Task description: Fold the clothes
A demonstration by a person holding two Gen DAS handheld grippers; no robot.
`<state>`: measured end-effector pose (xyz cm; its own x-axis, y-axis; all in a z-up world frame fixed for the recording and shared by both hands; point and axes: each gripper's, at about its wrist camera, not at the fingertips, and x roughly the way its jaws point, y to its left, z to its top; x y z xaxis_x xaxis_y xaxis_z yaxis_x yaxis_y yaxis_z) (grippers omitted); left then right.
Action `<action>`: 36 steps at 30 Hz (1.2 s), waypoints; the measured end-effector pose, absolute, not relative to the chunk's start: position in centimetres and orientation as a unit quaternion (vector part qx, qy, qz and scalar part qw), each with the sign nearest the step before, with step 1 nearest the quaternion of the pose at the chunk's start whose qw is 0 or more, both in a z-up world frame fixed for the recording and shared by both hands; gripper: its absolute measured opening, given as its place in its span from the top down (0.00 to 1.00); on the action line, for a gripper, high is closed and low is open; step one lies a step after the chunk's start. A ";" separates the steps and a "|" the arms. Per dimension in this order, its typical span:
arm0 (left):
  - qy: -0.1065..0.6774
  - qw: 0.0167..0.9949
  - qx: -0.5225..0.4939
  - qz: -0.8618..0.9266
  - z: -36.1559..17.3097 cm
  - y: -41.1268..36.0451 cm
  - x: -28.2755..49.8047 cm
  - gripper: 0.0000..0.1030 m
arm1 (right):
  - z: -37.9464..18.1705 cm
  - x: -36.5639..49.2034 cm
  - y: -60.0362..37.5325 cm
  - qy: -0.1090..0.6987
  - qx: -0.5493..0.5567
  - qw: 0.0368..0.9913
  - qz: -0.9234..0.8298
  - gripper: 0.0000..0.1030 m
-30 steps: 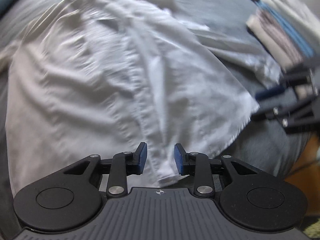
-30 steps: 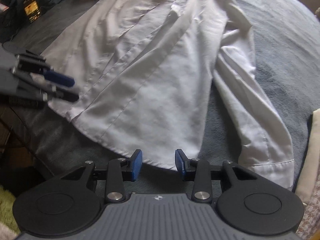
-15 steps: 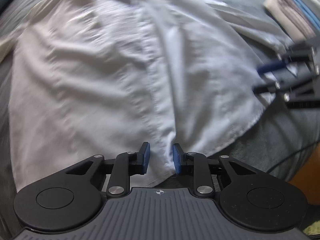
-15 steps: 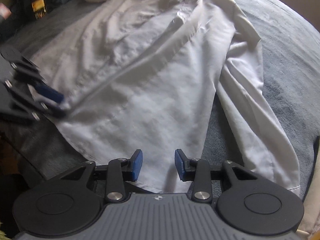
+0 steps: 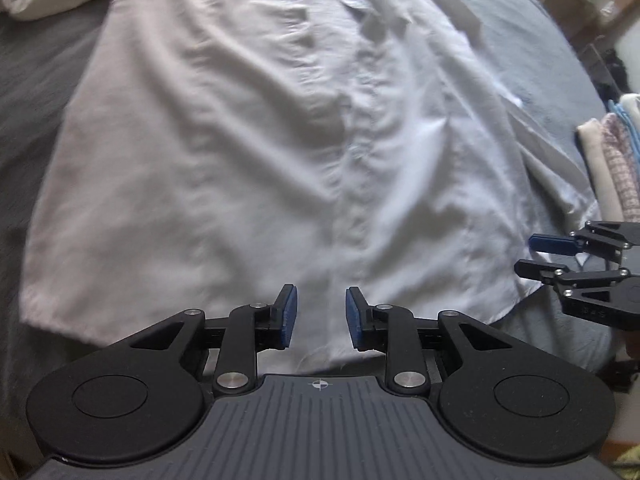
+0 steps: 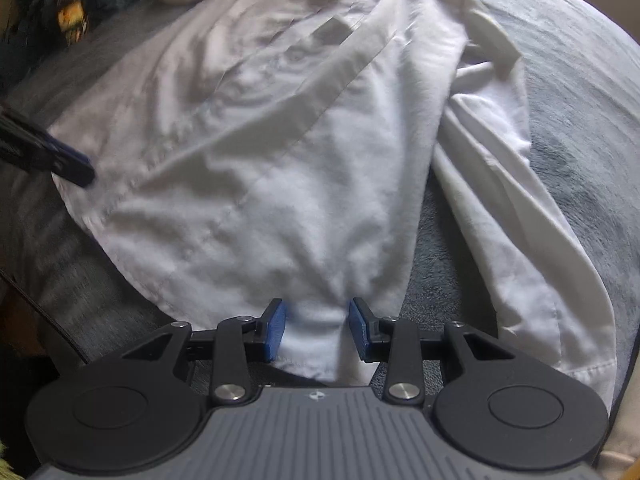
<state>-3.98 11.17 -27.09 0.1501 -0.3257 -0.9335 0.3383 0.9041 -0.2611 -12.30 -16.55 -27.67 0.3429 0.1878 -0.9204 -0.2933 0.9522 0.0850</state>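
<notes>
White shirt (image 5: 248, 152) is lying spread, front up, on the grey bed (image 6: 580, 92); left tongs (image 5: 318, 316) are hovering part-open over the hem, while right tongs (image 6: 316, 330) are straddling a bunched hem corner, likely for the first fold.

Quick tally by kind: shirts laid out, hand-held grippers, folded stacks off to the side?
White shirt: 1
Hand-held grippers: 2, left hand-held gripper and right hand-held gripper
Stack of folded clothes: 1
Total: 4
</notes>
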 end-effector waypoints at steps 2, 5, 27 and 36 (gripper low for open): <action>0.615 0.754 0.013 -0.231 -27.6 10.3 -3.6 0.75 | -26.9 -12.3 -17.5 0.548 -0.018 0.825 0.136 0.63; 0.622 0.747 0.007 -0.235 -28.3 9.9 -3.2 0.75 | -26.3 -12.4 -19.2 0.553 0.025 0.826 0.106 0.63; 0.622 0.760 -0.042 -0.185 -29.2 13.7 -4.4 1.00 | -28.8 -10.3 -19.5 0.618 0.034 0.780 0.093 0.95; 0.614 0.746 -0.079 -0.247 -29.0 13.2 -2.9 0.88 | -21.3 -1.9 -18.0 0.513 0.064 0.846 0.126 0.80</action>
<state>-2.93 13.21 -28.95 0.1250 -0.4655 -0.8762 0.2716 0.8654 -0.4211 -1.91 -18.02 -21.32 0.4411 0.2789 -0.8530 -0.1471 0.9601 0.2379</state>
